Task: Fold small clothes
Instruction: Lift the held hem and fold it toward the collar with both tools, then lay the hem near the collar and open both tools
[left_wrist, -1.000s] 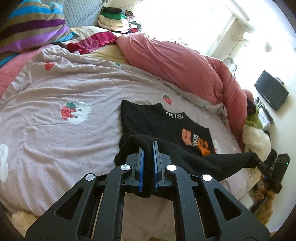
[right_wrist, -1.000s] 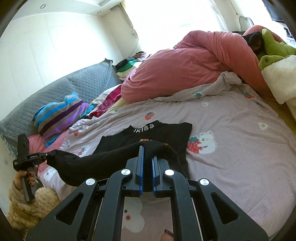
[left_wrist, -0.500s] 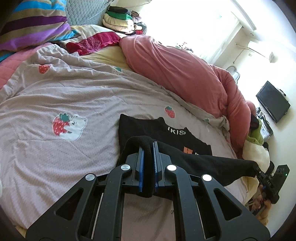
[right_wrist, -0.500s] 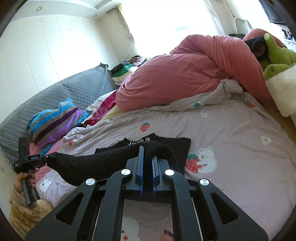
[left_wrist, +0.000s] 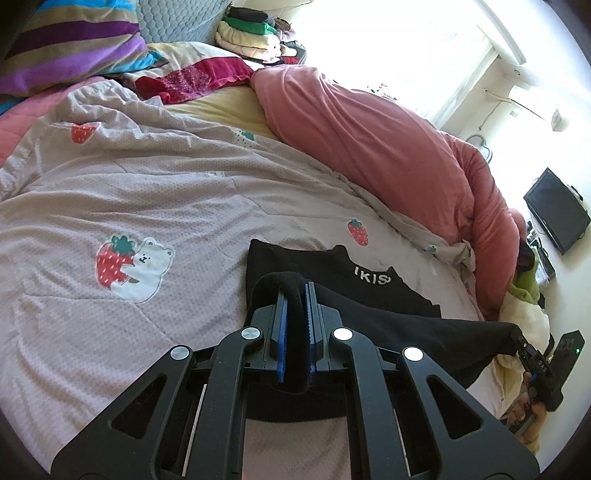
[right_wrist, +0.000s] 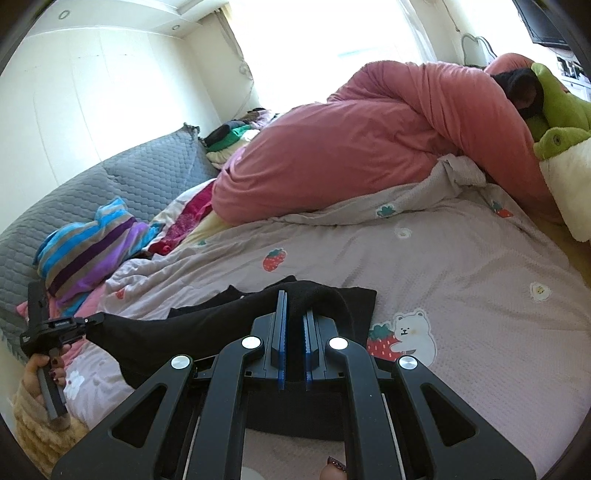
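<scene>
A small black T-shirt (left_wrist: 369, 295) with white lettering lies on the lilac strawberry bedspread (left_wrist: 129, 192). Its near hem is lifted and stretched between my two grippers above the rest of the shirt. My left gripper (left_wrist: 294, 291) is shut on one corner of the hem. My right gripper (right_wrist: 293, 299) is shut on the other corner; the shirt (right_wrist: 207, 325) spans leftward from it. The right gripper also shows in the left wrist view (left_wrist: 517, 338) at the far end of the hem, and the left gripper shows in the right wrist view (right_wrist: 94, 319).
A bulky pink duvet (left_wrist: 369, 122) lies along the far side of the bed. Striped pillows (left_wrist: 66, 44) and a stack of folded clothes (left_wrist: 251, 29) sit near the grey headboard (right_wrist: 129, 173). A green plush toy (right_wrist: 557, 110) lies at the right.
Both grippers have carried the lifted hem forward over the shirt toward its collar. The orange print is now covered and less of the shirt shows.
</scene>
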